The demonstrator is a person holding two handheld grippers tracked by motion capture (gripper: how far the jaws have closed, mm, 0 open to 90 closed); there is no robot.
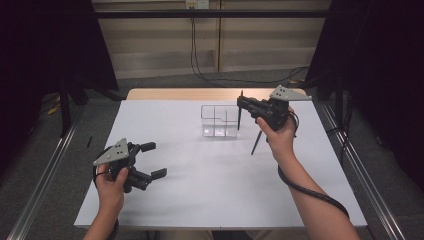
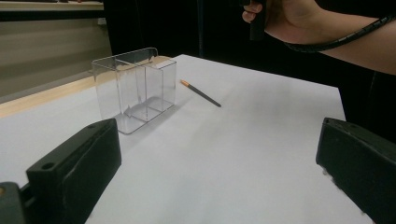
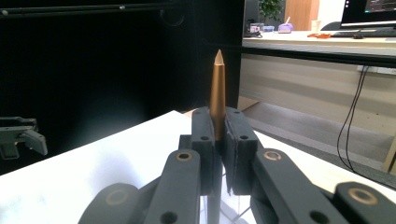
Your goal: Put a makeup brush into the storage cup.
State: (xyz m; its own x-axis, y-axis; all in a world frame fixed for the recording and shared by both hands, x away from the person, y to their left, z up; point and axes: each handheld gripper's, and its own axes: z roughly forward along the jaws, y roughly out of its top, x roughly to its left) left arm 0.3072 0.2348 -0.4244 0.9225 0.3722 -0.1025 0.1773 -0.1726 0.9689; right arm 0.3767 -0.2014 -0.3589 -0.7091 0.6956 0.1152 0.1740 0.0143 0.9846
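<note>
My right gripper is raised above the table's far middle and shut on a dark pencil that stands upright. In the right gripper view the jaws clamp its brown shaft, tip upward. The pencil's lower end hangs at the right edge of a clear divided container; I cannot tell whether it is inside. A second pencil lies flat on the table, right of the container, orange end toward it. My left gripper rests low at the near left, open and holding nothing, with its jaws wide apart.
The white table has a wooden strip along its far edge. Black curtains stand on both sides and cables run over the floor behind. The right forearm and its cable cross the table's near right.
</note>
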